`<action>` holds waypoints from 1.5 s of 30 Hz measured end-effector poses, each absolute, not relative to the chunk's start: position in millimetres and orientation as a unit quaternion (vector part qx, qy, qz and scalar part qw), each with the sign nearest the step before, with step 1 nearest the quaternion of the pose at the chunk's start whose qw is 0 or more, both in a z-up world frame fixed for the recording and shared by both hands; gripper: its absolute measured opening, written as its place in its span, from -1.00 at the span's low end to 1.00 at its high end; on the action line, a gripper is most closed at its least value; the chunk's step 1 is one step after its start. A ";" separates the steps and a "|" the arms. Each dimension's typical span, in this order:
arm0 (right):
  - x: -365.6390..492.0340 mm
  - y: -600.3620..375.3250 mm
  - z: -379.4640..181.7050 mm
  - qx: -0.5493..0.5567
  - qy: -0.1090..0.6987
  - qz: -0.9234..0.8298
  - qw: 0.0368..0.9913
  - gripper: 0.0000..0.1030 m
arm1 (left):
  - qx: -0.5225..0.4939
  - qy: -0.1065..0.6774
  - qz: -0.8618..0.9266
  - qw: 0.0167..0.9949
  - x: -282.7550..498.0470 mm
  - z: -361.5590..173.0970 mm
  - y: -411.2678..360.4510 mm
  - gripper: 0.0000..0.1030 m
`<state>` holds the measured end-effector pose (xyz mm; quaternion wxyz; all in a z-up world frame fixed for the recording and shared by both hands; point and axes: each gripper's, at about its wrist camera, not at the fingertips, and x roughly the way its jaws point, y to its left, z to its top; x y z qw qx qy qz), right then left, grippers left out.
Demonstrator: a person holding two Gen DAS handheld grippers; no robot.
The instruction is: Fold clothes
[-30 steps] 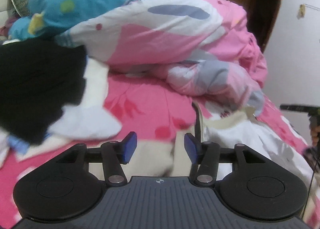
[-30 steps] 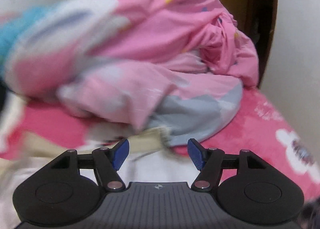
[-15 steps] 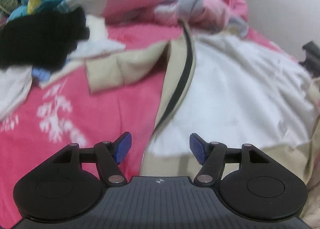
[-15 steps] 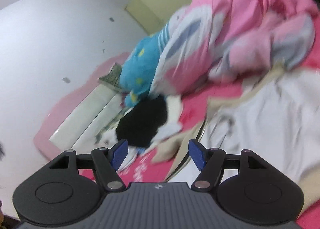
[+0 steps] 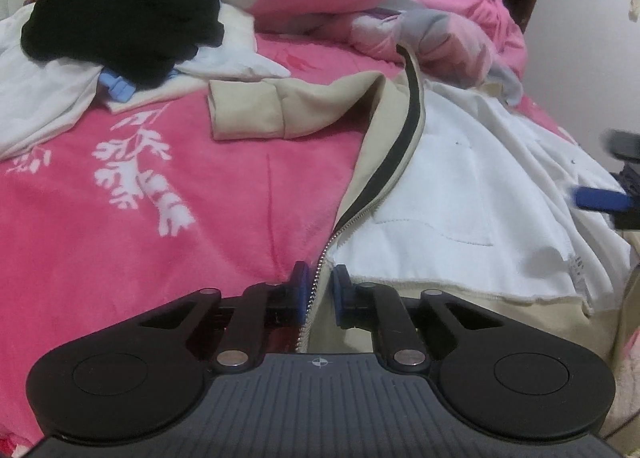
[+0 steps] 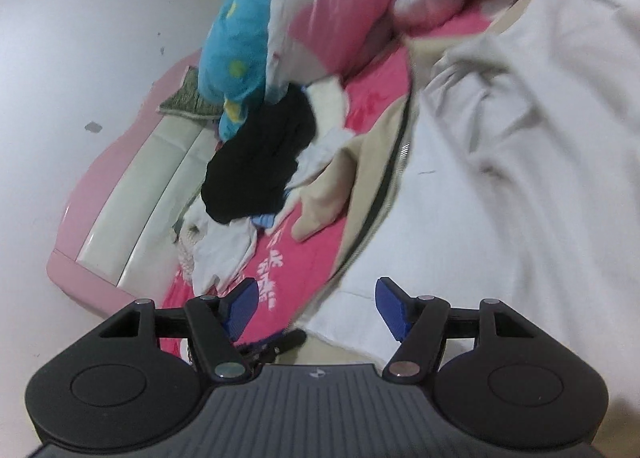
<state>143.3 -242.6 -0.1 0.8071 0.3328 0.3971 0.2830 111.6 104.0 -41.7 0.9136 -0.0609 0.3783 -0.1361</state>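
On the pink floral bedspread lies my beige zip jacket, opened to its white lining. My left gripper has its 2 blue pads nearly closed on the zipper edge at the hem. My right gripper hangs wide open above the lining, holding nothing.

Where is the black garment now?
In the left wrist view, the black garment lies upper left on white clothes, left of the beige jacket.
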 end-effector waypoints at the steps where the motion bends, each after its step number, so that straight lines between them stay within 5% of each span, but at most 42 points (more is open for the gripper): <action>1: 154.8 -232.8 -3.1 0.329 0.403 0.286 0.805 0.31 | -0.057 0.377 -0.136 0.914 110.5 -42.7 103.6 -0.76; 8: 227.9 -181.0 -48.5 0.309 0.463 0.238 0.796 0.19 | -0.057 0.363 -0.134 0.920 105.1 -50.5 103.1 -0.67; 15: 261.4 -165.8 -75.1 0.323 0.473 0.229 0.787 -0.63 | -0.097 0.348 -0.144 0.921 99.7 -42.6 109.1 -0.86; 19: 258.9 -172.3 -59.6 0.319 0.449 0.252 0.796 -0.91 | -0.139 0.353 -0.155 0.912 99.5 -29.4 112.8 -0.86; 30: 223.7 -271.4 34.5 0.266 0.357 0.271 0.854 -0.94 | -0.176 0.326 -0.307 0.876 93.4 29.7 56.5 -0.92; 40: 179.9 -388.5 21.1 0.308 0.339 0.182 0.870 -0.97 | -0.103 0.378 -0.400 0.829 105.8 2.0 -71.5 -0.92; 43: 175.9 -392.5 3.8 0.315 0.364 0.188 0.856 -0.90 | -0.101 0.401 -0.407 0.814 110.4 -16.3 -89.9 -0.92; 44: 177.2 -392.0 -1.1 0.316 0.375 0.190 0.851 -0.79 | -0.104 0.407 -0.410 0.810 110.7 -19.9 -93.2 -0.92; 45: 179.1 -391.1 -6.2 0.317 0.385 0.193 0.845 -0.45 | -0.107 0.411 -0.413 0.806 110.0 -22.1 -95.2 -0.92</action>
